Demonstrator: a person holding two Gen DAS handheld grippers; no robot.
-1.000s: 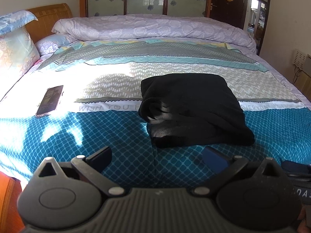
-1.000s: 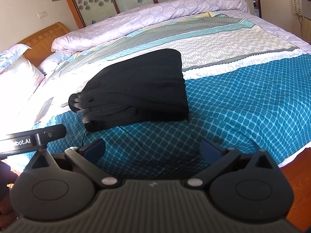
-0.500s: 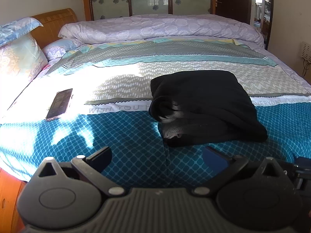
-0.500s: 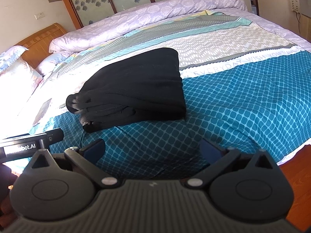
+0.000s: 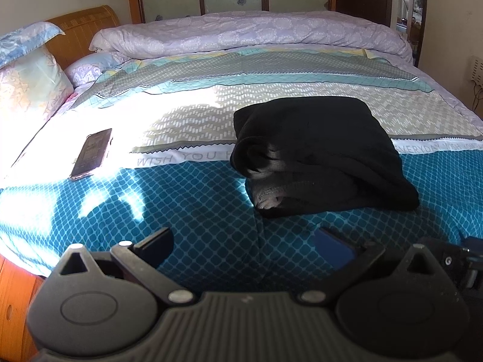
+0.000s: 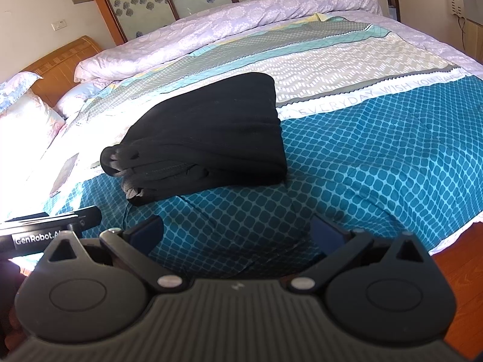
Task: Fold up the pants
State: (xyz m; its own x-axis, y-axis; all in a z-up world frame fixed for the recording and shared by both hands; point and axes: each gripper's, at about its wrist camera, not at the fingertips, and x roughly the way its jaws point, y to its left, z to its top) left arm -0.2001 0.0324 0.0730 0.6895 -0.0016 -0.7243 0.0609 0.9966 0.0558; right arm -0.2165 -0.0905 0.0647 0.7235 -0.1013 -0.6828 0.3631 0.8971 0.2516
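Observation:
Black pants (image 5: pixel 320 154) lie folded into a thick rectangular bundle on the patterned bedspread (image 5: pixel 193 199), with the rolled layers facing the near left. The same pants (image 6: pixel 208 138) sit mid-left in the right wrist view. My left gripper (image 5: pixel 247 247) is open and empty, held back from the bundle over the blue part of the cover. My right gripper (image 6: pixel 237 230) is also open and empty, likewise short of the pants. Part of the left gripper's body (image 6: pixel 48 229) shows at the left edge of the right wrist view.
A phone (image 5: pixel 92 152) lies on the sunlit left side of the bed. Pillows (image 5: pixel 27 81) and a wooden headboard (image 5: pixel 81 30) stand at far left, a rolled lilac duvet (image 5: pixel 247 34) across the back. Wooden floor (image 6: pixel 452 259) shows past the bed's right edge.
Both grippers have drawn back slightly from the bed and shifted; the left view has panned left, so the pants sit further right. The pants themselves have not moved.

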